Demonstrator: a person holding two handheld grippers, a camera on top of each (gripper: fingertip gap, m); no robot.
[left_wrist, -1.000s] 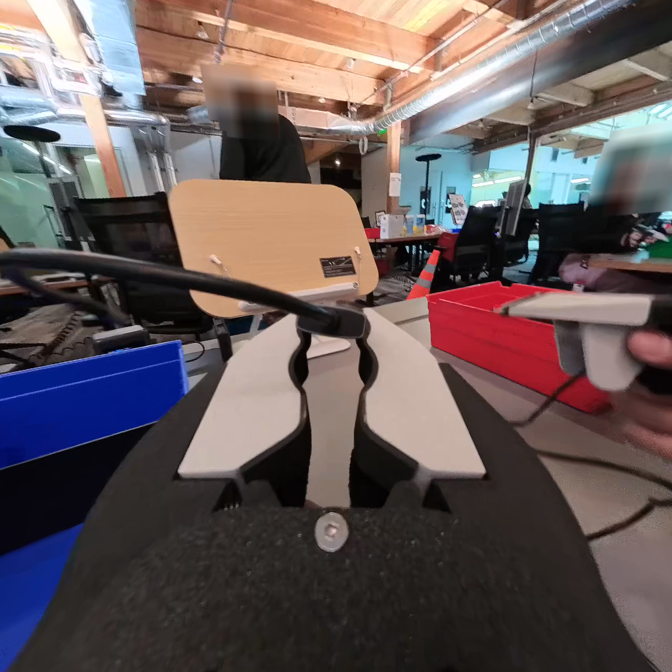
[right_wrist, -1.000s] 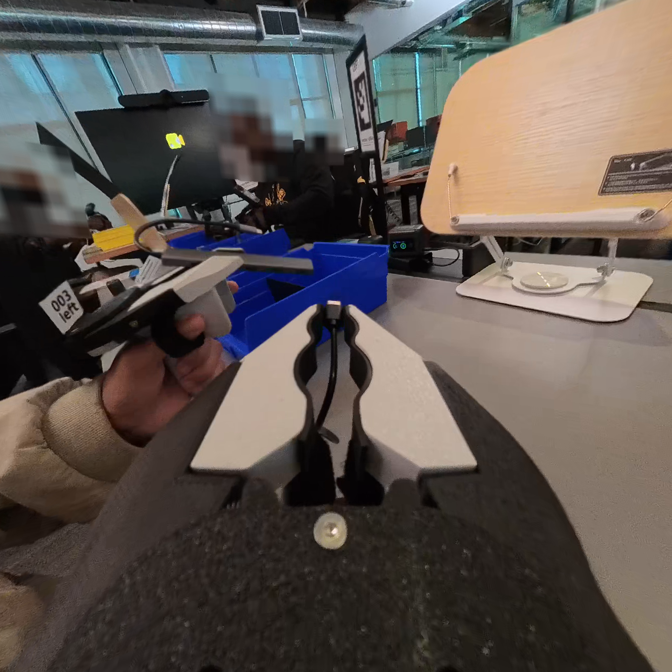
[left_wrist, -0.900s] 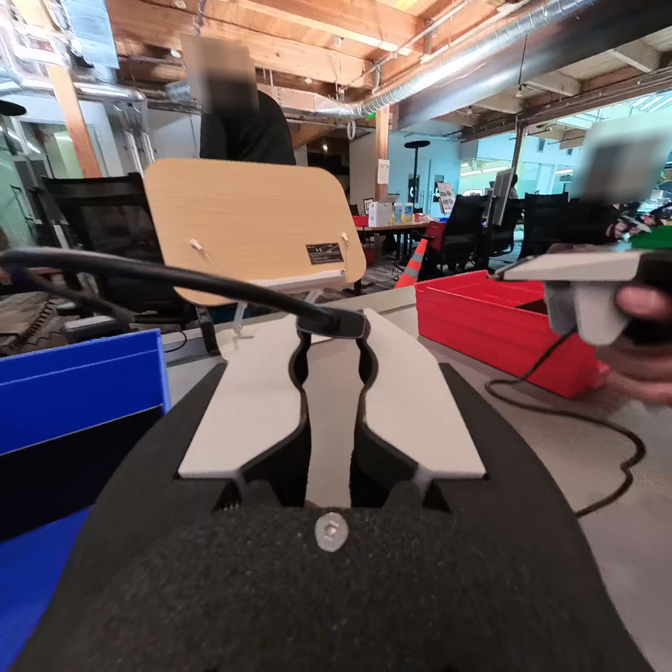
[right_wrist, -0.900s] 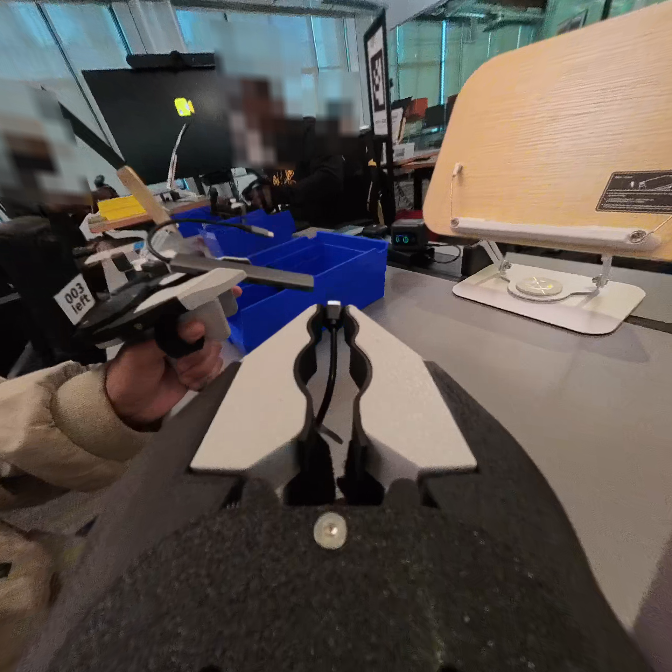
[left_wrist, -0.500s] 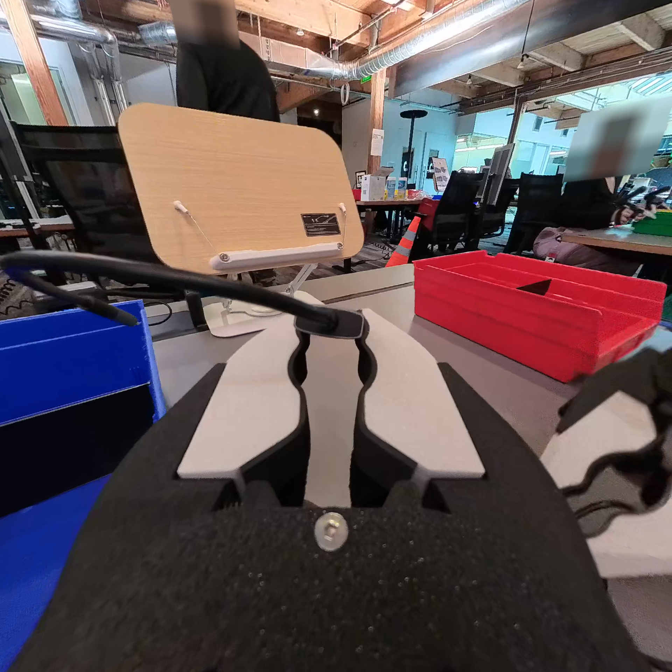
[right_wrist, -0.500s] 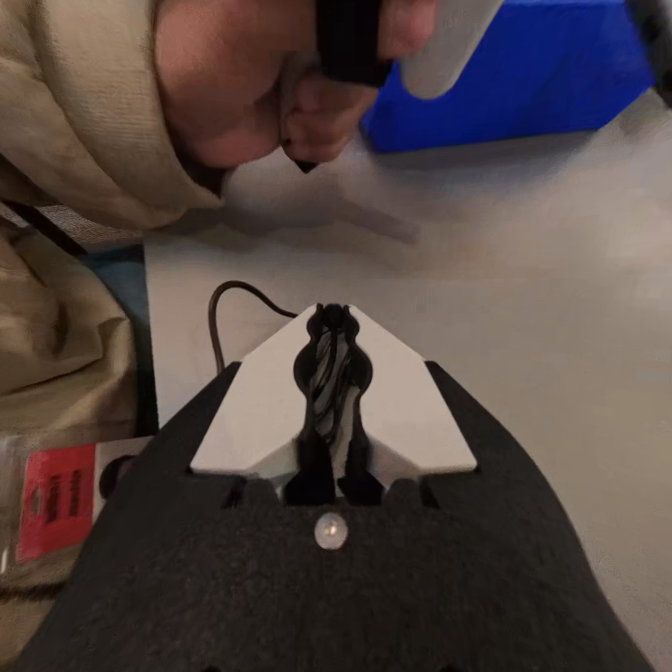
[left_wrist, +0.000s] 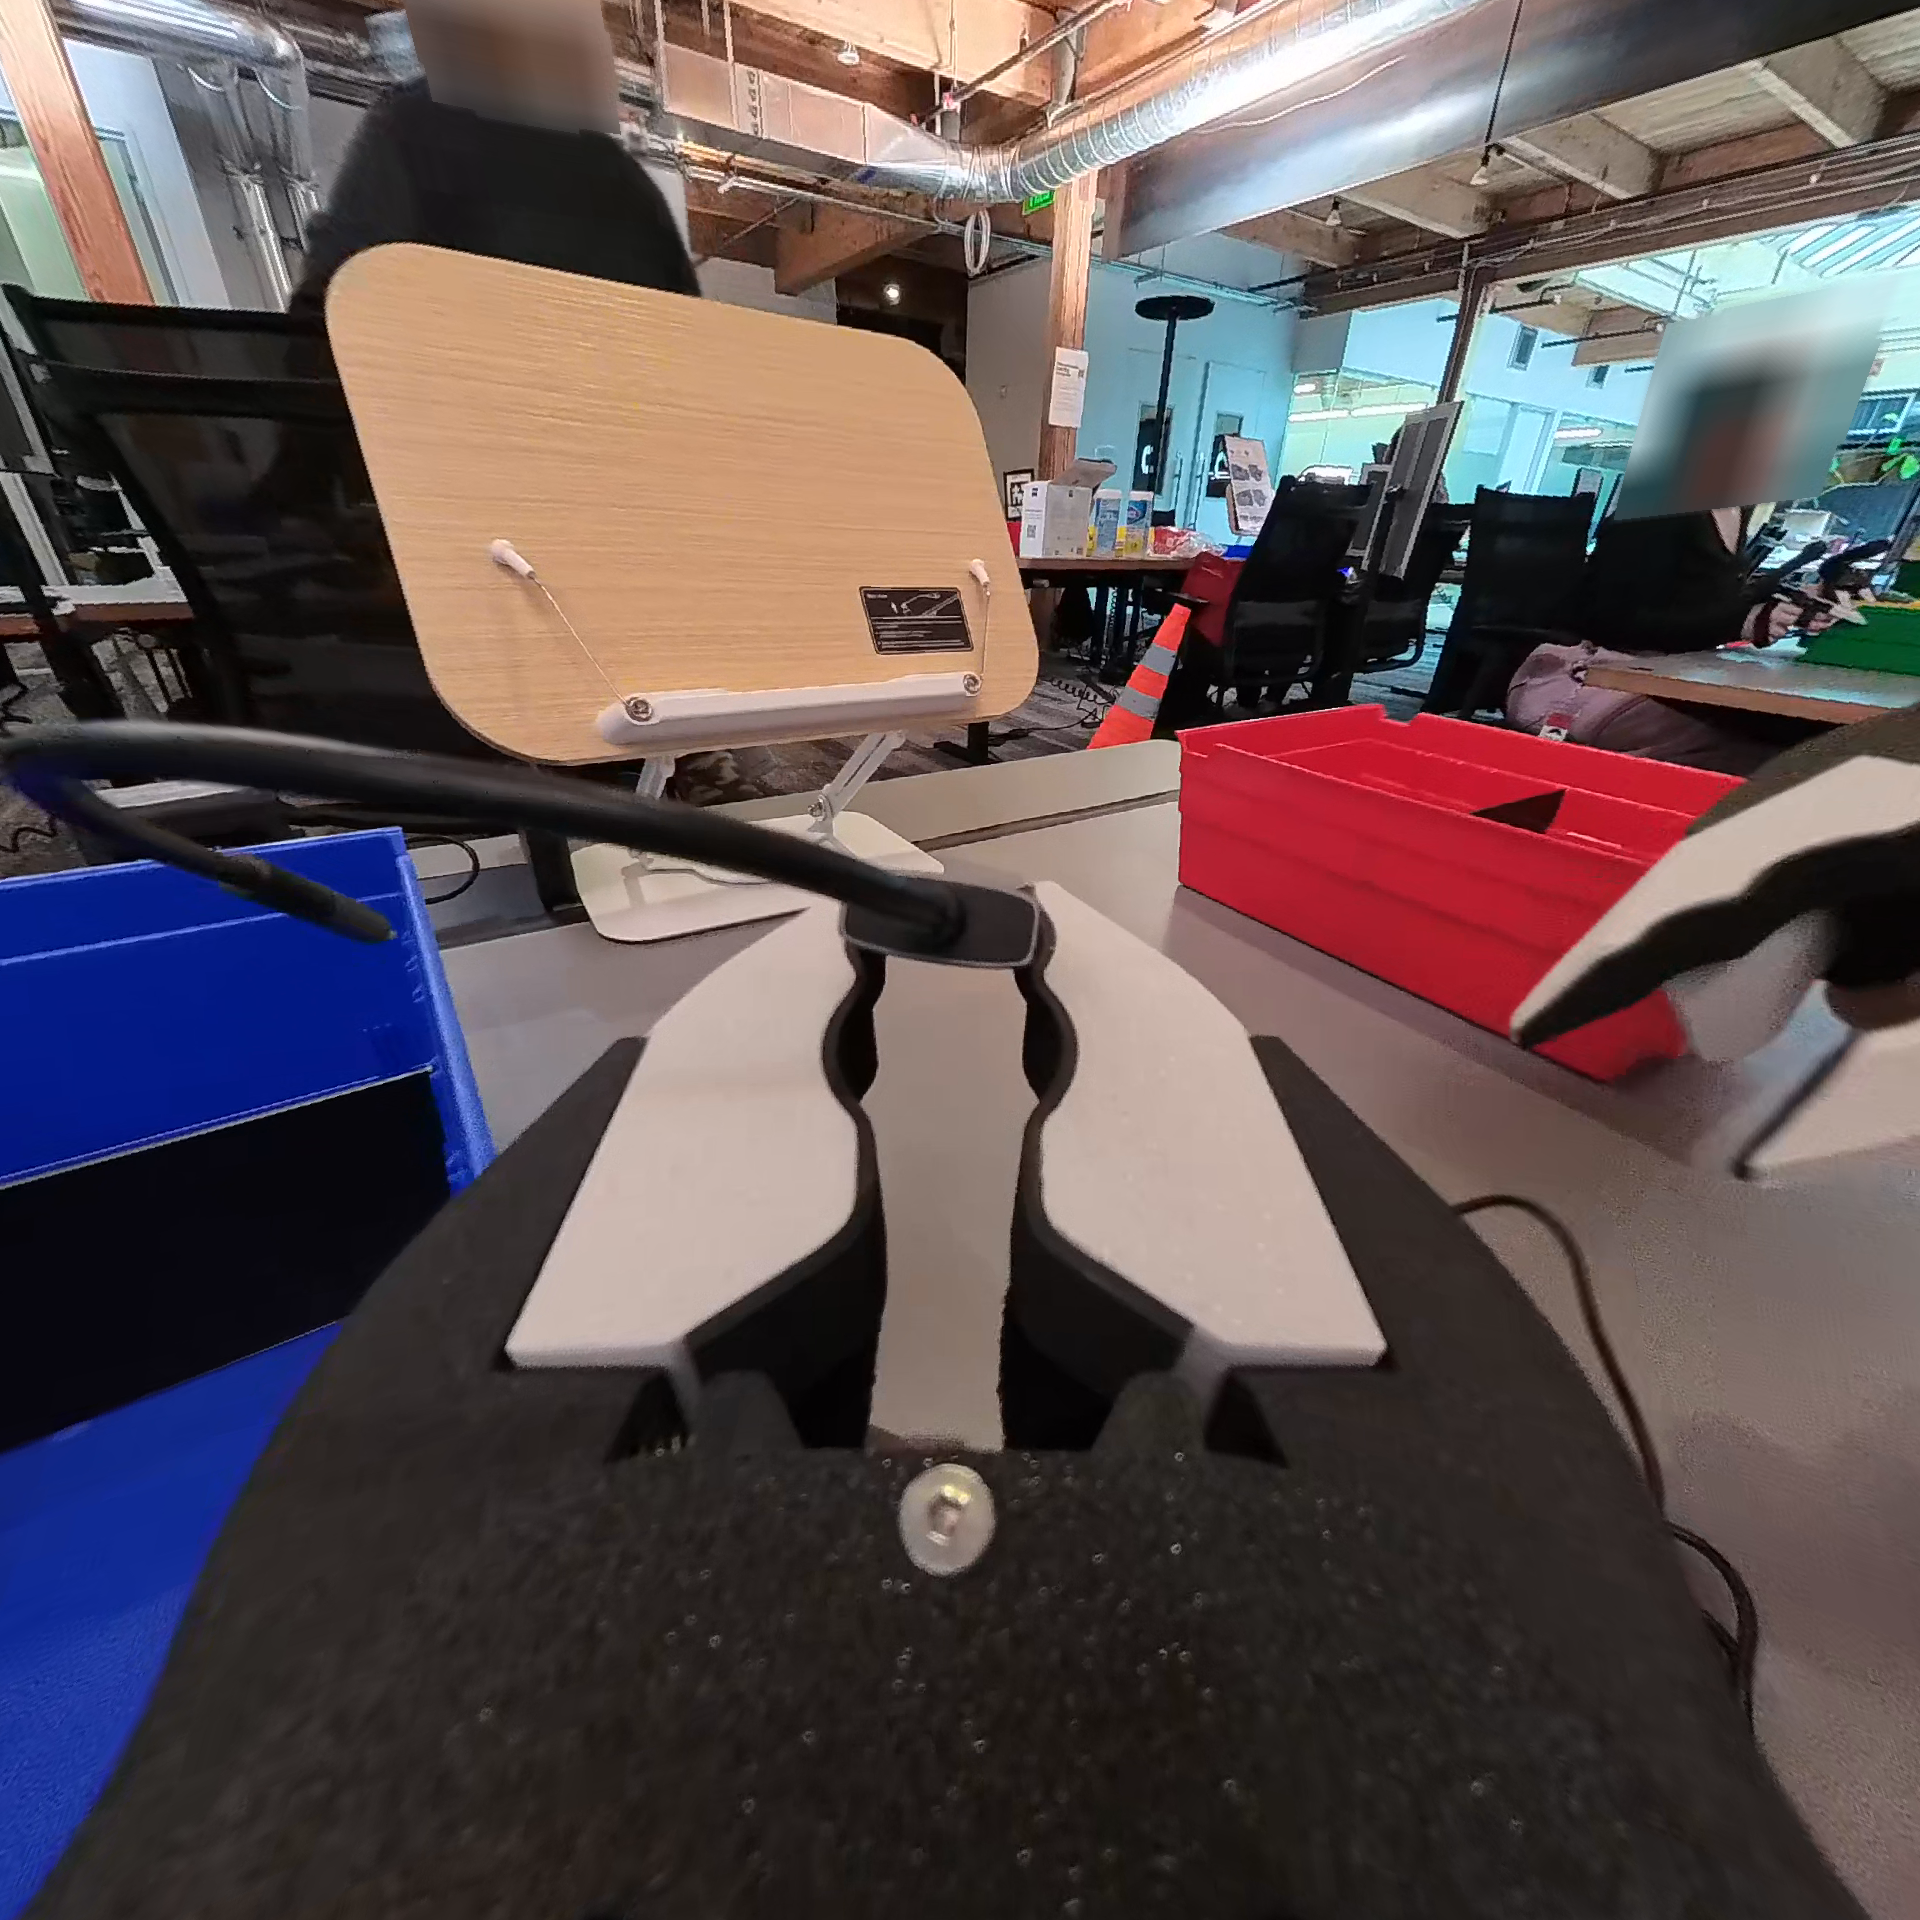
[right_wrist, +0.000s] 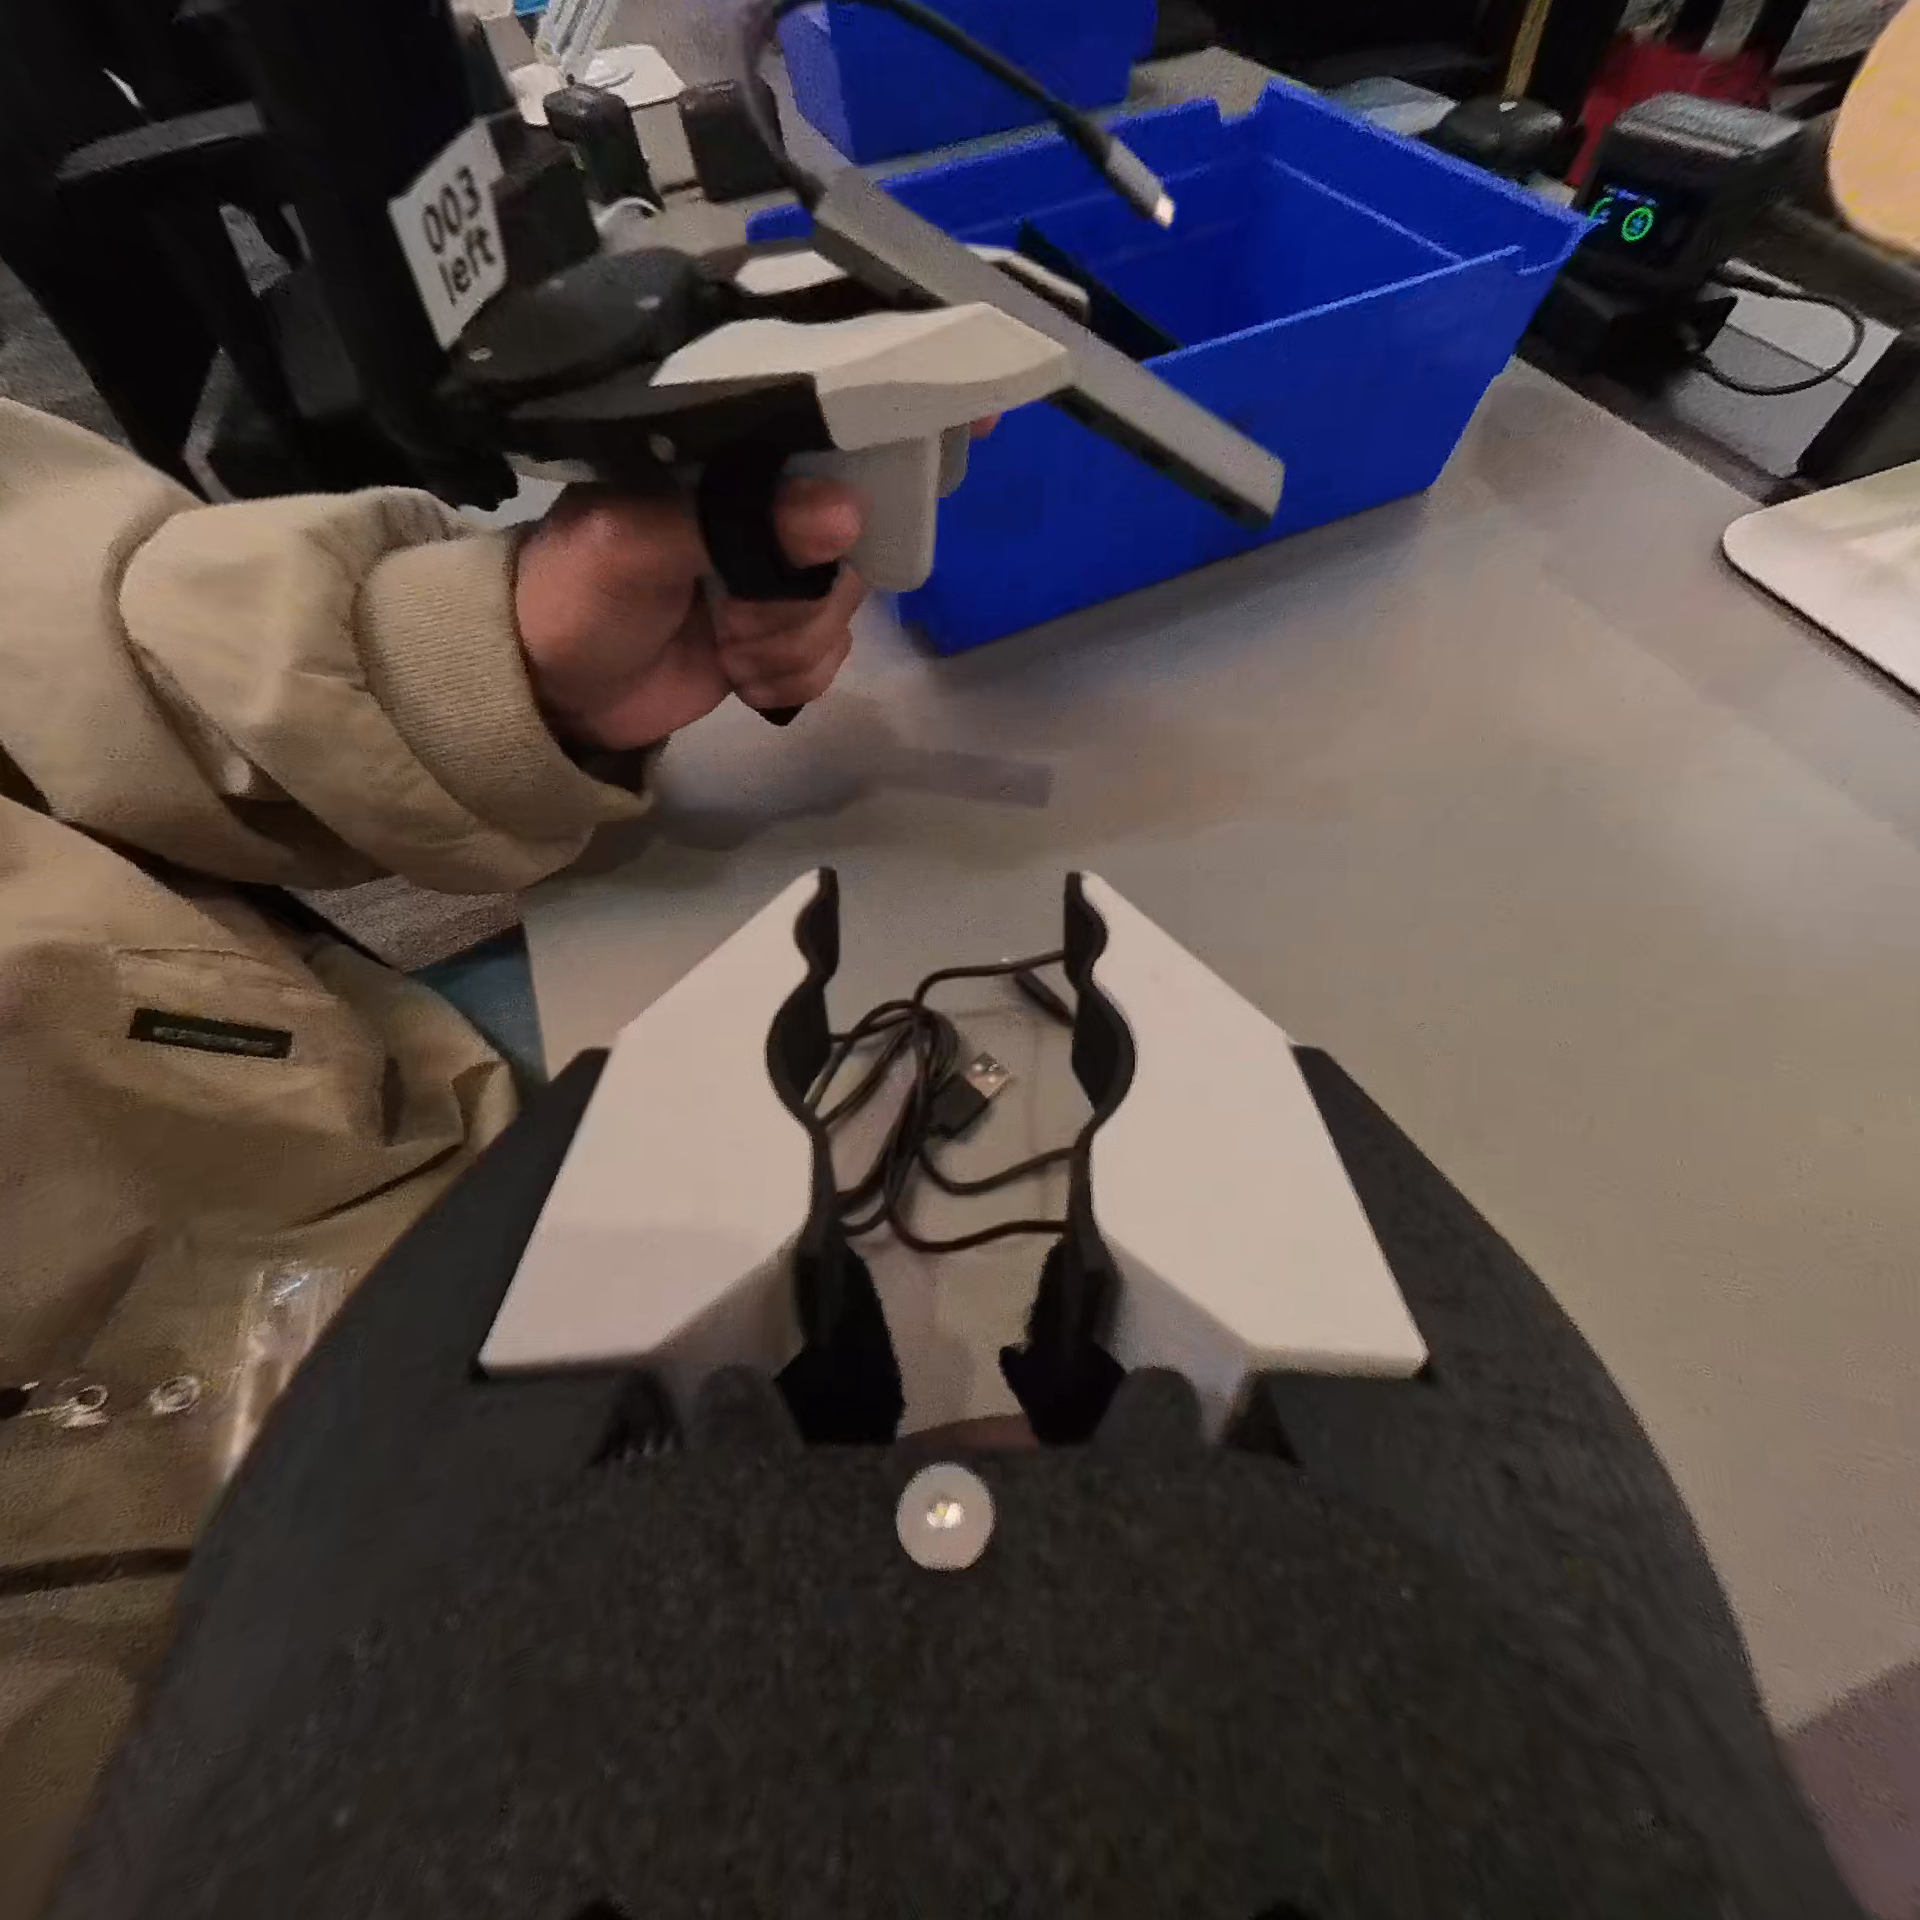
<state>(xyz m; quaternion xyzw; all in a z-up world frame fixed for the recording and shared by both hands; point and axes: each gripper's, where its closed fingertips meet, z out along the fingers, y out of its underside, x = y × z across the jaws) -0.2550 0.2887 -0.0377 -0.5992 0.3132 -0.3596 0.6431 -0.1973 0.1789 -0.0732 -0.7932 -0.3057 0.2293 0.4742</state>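
We see the left gripper (left_wrist: 940, 925) w/ jaws pinched on the plug end of a thick black cable (left_wrist: 499, 795), which arcs off left of the jaws, its free tip hanging over the blue bin (left_wrist: 197, 997). Ahead of the jaws stands a wooden book stand (left_wrist: 675, 499); to their right, a red bin (left_wrist: 1423, 831). The right gripper (right_wrist: 948, 904) has jaws spread wide, pinching nothing; betw. them, on the grey table (right_wrist: 1455, 831), lies a thin tangled USB cable (right_wrist: 935, 1091).
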